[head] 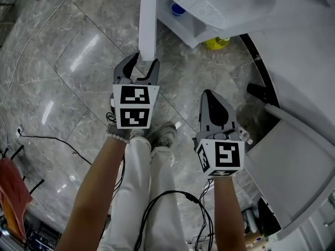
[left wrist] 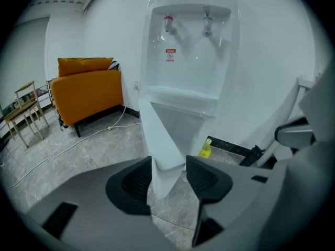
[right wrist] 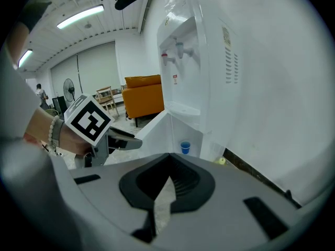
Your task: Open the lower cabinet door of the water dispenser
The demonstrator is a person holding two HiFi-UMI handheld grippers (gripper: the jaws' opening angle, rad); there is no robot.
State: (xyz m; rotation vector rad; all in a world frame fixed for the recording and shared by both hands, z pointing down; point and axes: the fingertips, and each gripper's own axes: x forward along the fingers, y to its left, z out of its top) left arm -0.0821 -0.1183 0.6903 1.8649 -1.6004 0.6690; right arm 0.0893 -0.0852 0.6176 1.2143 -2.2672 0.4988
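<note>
The white water dispenser [left wrist: 188, 51] stands against the wall, and its lower cabinet door [head: 147, 20] is swung out towards me. My left gripper [head: 146, 61] straddles the door's free edge [left wrist: 162, 135], and both pads sit against its two faces. Inside the open cabinet a blue cup [right wrist: 185, 147] rests on the shelf. My right gripper [head: 209, 95] hangs to the right of the door, shut with nothing in it, and its jaws meet in the right gripper view [right wrist: 166, 179]. That view also shows the left gripper [right wrist: 123, 140] at the door.
A yellow bottle [head: 217, 42] lies on the floor beside the dispenser. An orange sofa [left wrist: 89, 88] and chairs stand to the left. Cables [head: 52, 140] run over the marble floor. My shoes [head: 162, 135] are right below the grippers. A grey-white panel [head: 293, 166] fills the right.
</note>
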